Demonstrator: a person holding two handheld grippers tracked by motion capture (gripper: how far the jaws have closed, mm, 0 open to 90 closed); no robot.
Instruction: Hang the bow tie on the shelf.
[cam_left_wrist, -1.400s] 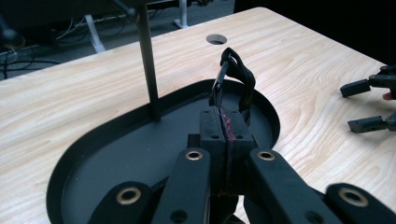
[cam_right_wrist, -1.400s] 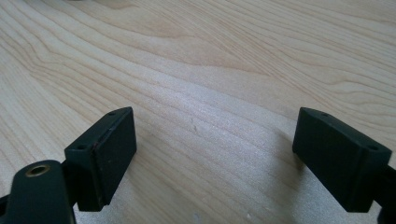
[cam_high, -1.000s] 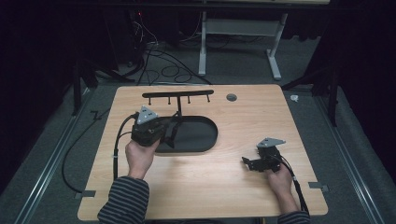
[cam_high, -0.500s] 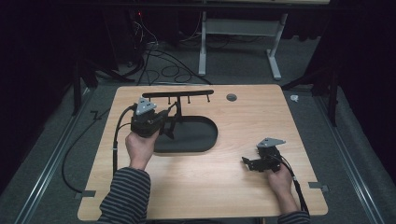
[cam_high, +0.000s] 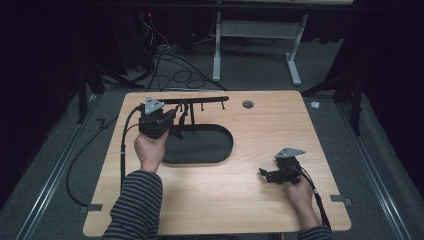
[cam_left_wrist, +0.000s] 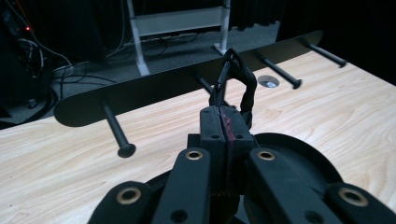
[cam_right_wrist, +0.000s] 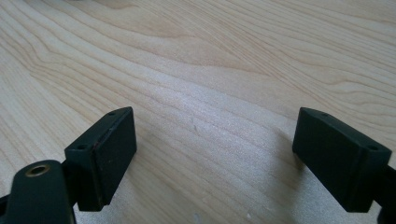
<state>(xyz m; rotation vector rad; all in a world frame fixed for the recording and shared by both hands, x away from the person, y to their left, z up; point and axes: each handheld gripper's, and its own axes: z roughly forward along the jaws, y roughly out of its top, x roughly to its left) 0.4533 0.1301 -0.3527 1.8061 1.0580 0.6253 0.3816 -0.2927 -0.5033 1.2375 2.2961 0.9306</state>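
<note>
Left gripper (cam_high: 172, 121), at 10 o'clock, jaws pressed together, forearm extended. Right gripper (cam_high: 266, 175), at 4 o'clock, jaws spread wide, low.

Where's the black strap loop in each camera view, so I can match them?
High view: black strap loop left of centre, at the left gripper, under the peg bar.
Left gripper view: centre, rising from the shut jaws, before the peg bar.
Right gripper view: bare wooden table between open jaws.
Shared landmark: peg bar.

table (cam_high: 240, 200): pale wood, smooth, matt grain | peg rack (cam_left_wrist: 187, 79): black metal, matt, smooth | strap loop (cam_left_wrist: 243, 88): black woven cloth | left tongs (cam_left_wrist: 225, 122): matt black plastic, brass-coloured rivets
</note>
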